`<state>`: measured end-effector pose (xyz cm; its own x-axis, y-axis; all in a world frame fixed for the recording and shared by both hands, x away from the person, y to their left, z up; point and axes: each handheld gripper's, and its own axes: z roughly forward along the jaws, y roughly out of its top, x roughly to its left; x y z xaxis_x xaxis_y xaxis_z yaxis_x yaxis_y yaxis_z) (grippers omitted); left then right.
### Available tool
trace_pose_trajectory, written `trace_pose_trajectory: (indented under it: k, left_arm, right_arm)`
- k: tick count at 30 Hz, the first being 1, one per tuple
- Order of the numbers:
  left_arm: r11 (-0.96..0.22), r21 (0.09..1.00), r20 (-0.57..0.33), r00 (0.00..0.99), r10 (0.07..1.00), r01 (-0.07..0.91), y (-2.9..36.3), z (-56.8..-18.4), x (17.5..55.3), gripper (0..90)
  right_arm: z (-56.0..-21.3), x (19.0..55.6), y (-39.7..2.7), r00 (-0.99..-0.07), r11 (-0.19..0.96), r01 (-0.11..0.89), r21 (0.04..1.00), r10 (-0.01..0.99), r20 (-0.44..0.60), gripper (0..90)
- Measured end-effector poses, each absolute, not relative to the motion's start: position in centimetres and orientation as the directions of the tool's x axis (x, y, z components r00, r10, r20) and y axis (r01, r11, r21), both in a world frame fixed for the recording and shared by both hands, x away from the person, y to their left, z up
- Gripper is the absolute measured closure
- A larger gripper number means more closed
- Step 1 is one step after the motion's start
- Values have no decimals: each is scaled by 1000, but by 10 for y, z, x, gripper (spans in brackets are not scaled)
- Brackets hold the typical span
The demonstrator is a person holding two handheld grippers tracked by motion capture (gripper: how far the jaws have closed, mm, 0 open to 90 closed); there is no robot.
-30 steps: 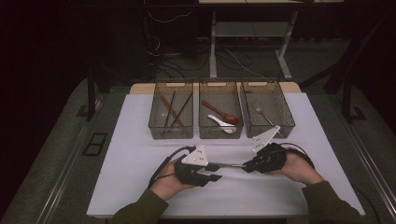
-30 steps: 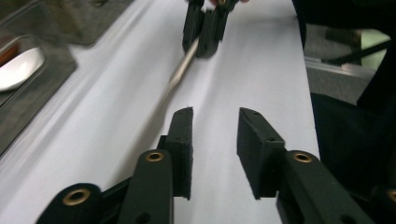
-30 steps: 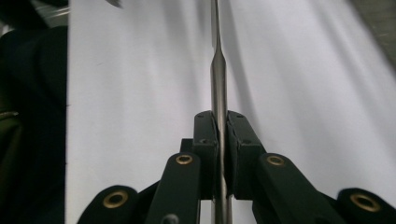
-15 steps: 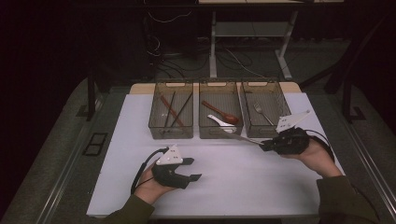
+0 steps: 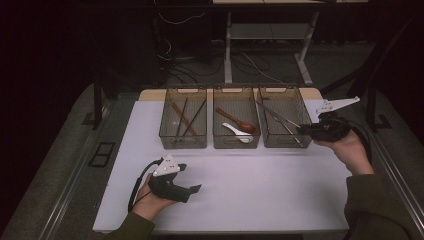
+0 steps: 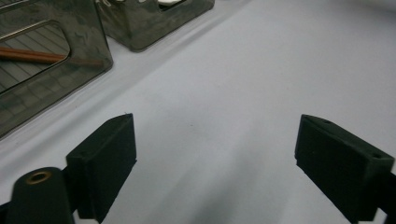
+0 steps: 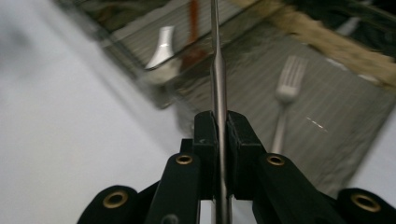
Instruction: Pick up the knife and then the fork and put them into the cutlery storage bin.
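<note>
Steel, thin and probably a fork's handle, the utensil (image 7: pixel 218 84) is pinched in the right gripper (image 7: pixel 218 128) above the right bin (image 5: pixel 284 142); lower it flat beside the fork (image 7: pixel 288 86) before releasing; the left gripper (image 6: pixel 215 163), just opened wide, holds nothing.

A slim metal utensil handle (image 7: pixel 218 79), clamped on edge, juts out over the right-hand bin (image 5: pixel 282 141).

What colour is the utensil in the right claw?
Silver metal utensil; clearest in the right gripper view.
</note>
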<state>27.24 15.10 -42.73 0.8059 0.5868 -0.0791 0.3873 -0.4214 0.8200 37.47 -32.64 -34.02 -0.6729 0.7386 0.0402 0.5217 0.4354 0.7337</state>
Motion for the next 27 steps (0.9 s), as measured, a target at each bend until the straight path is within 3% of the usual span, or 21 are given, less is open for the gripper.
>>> trace_pose_trajectory:
  k: [7,14,27]
  left_arm:
    - [-430,815,-70,803,592,388,149,-429,272,10]
    - [-435,819,-61,810,583,375,148,-429,271,0]
    - [-450,811,-53,812,581,375,152,-433,271,0]
  right_arm:
    - [-346,401,-332,-564,379,594,710,825,31,829]
    - [-362,427,-323,-492,358,662,659,870,21,829]
    - [-391,449,-310,-506,393,700,596,862,27,811]
